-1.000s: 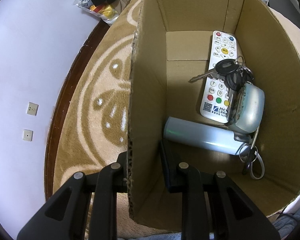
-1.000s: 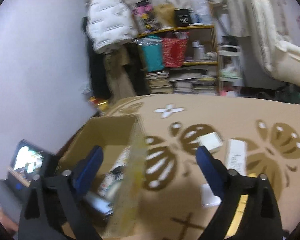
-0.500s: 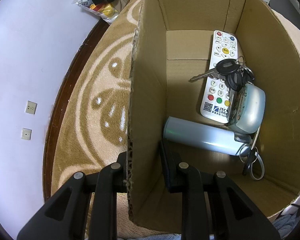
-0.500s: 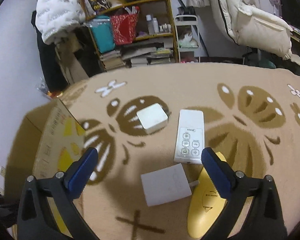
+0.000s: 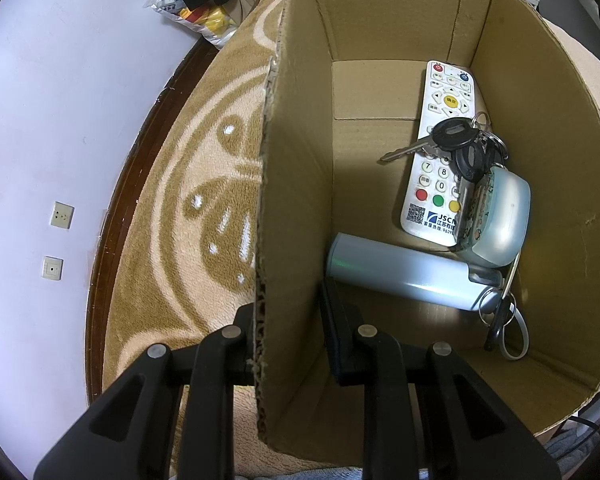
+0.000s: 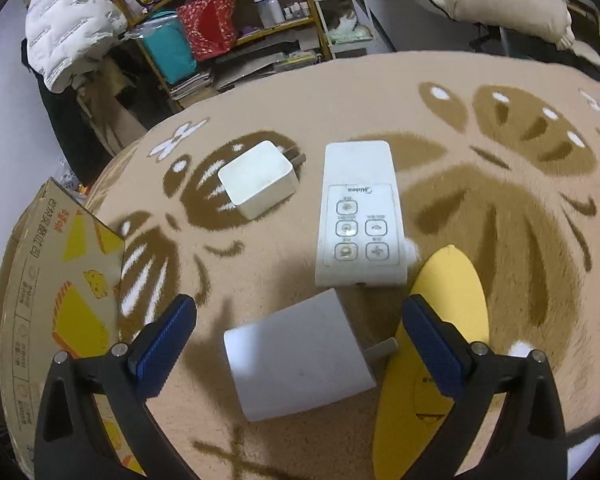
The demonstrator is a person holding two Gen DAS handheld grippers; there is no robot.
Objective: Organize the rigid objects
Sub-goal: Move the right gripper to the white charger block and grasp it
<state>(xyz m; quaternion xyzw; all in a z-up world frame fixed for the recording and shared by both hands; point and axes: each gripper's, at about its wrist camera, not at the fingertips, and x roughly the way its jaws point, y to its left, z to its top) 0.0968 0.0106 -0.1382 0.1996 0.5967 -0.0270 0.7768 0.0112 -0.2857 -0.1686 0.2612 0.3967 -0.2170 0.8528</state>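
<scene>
One white charger lies on the blanket between the right gripper's wide-open jaws; it looks light, hard and smooth, best pinched across its flat sides. Left gripper is clamped on the cardboard box's wall; inside lie a remote, keys and a silver tube.

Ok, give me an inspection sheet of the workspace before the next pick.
Surface: tan patterned blanket.
Job's things: in the cardboard box: TV remote, keys, silver cylinder, pale blue case. On the blanket: near charger, far charger, Midea remote, yellow oval object.
Clutter: shelf items behind.
Grippers: left hand-held gripper shut on the box wall; right hand-held gripper open over the near charger.
Cables: nothing seen.
Surroundings: wall sockets.
</scene>
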